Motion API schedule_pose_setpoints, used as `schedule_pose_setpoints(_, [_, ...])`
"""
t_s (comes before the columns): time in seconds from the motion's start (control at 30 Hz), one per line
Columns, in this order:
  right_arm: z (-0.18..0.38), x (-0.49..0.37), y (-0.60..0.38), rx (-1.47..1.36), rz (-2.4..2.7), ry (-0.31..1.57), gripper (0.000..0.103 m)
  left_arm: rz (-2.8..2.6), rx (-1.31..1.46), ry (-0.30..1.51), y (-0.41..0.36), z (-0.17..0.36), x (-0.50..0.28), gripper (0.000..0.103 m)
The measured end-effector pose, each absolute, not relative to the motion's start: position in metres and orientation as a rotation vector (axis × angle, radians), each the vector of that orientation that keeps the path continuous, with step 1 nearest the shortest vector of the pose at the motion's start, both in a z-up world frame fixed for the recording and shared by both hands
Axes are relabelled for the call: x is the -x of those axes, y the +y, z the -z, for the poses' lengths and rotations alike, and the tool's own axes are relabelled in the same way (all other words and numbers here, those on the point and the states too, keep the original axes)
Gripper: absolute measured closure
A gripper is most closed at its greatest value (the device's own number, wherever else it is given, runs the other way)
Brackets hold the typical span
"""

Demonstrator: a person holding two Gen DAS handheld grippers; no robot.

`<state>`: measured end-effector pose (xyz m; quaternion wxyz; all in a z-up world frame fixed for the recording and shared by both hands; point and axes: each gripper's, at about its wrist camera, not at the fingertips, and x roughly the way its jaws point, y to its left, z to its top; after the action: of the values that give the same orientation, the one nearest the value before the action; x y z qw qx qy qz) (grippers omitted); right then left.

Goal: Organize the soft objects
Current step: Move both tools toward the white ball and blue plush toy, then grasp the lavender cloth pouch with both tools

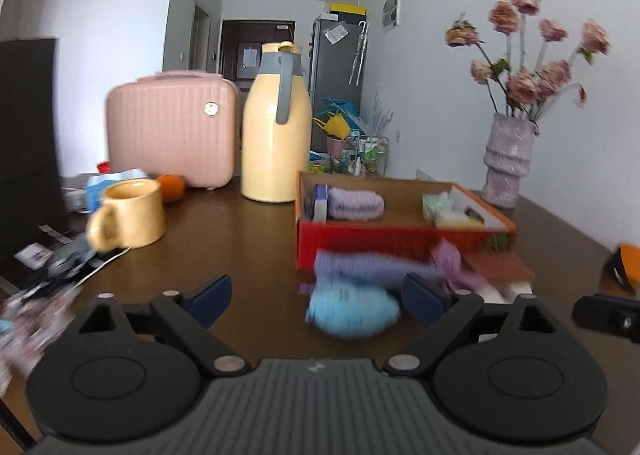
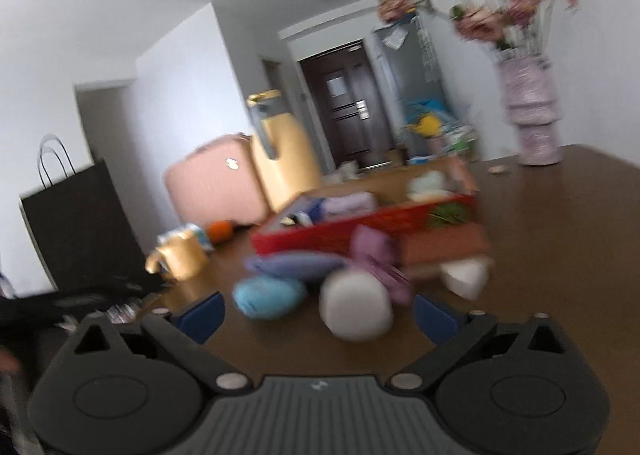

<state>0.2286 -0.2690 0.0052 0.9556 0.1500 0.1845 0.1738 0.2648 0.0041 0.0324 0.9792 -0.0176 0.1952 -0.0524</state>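
Observation:
A red box (image 1: 392, 241) on the brown table holds a rolled lilac cloth (image 1: 354, 204) and a pale green soft item (image 1: 438, 204). In front of it lie a purple-blue cloth (image 1: 360, 267), a pink-lilac cloth (image 1: 450, 261) and a light blue soft ball (image 1: 352, 313). My left gripper (image 1: 318, 303) is open, with the blue ball between its fingertips, slightly right of centre. In the right wrist view the red box (image 2: 360, 229), blue ball (image 2: 268, 297), purple-blue cloth (image 2: 296, 265), pink-lilac cloth (image 2: 376, 255) and a white soft roll (image 2: 356, 309) show. My right gripper (image 2: 318, 315) is open around the white roll.
A yellow mug (image 1: 134, 219), a cream thermos (image 1: 276, 127), a pink case (image 1: 172, 129) and an orange (image 1: 172, 187) stand left and behind. A vase of flowers (image 1: 506, 159) is back right. A black paper bag (image 2: 76, 227) and papers (image 1: 60, 255) are at the left.

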Motion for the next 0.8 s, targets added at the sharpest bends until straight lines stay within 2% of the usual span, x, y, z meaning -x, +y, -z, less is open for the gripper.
schedule_pose_setpoints(0.03, [-0.010,-0.248,-0.263,-0.292,-0.372,0.380,0.007,0.117,0.056,0.402,0.005,-0.034,-0.288,0.019])
schedule_pose_setpoints(0.07, [-0.014,-0.266,-0.256,-0.269,-0.386,0.383,0.016,0.118,0.077,0.421,0.006,-0.034,-0.307,0.026])
schedule_pose_setpoints(0.1, [-0.016,-0.286,-0.248,-0.247,-0.394,0.395,0.027,0.119,0.102,0.451,0.007,-0.034,-0.328,0.028])
schedule_pose_setpoints(0.2, [-0.012,-0.356,-0.230,-0.266,-0.405,0.499,0.047,0.158,0.204,0.549,0.013,-0.027,-0.386,0.039])
schedule_pose_setpoints(0.27, [-0.005,-0.391,-0.220,-0.266,-0.392,0.574,0.051,0.171,0.253,0.628,0.016,-0.017,-0.419,0.043])
schedule_pose_setpoints(0.33, [0.004,-0.417,-0.210,-0.227,-0.363,0.619,0.052,0.182,0.274,0.684,0.017,-0.003,-0.442,0.043])
schedule_pose_setpoints(0.4, [0.014,-0.434,-0.203,-0.205,-0.350,0.675,0.051,0.195,0.278,0.723,0.017,0.009,-0.453,0.048])
schedule_pose_setpoints(0.43, [0.021,-0.439,-0.203,-0.206,-0.352,0.694,0.051,0.210,0.281,0.737,0.017,0.015,-0.455,0.065])
schedule_pose_setpoints(0.47, [0.026,-0.442,-0.202,-0.202,-0.355,0.707,0.051,0.240,0.287,0.748,0.018,0.020,-0.457,0.076])
schedule_pose_setpoints(0.53, [0.030,-0.444,-0.200,-0.184,-0.363,0.700,0.054,0.272,0.309,0.760,0.020,0.024,-0.459,0.080])
schedule_pose_setpoints(0.57, [0.030,-0.443,-0.200,-0.178,-0.368,0.697,0.064,0.263,0.309,0.743,0.020,0.024,-0.457,0.083])
schedule_pose_setpoints(0.6, [0.030,-0.443,-0.201,-0.183,-0.366,0.687,0.095,0.257,0.299,0.732,0.019,0.023,-0.456,0.085])
schedule_pose_setpoints(0.67, [0.028,-0.440,-0.201,-0.172,-0.356,0.688,0.102,0.264,0.282,0.703,0.017,0.017,-0.448,0.090])
schedule_pose_setpoints(0.8, [0.013,-0.422,-0.199,-0.155,-0.396,0.632,0.103,0.296,0.270,0.625,0.010,-0.008,-0.424,0.094])
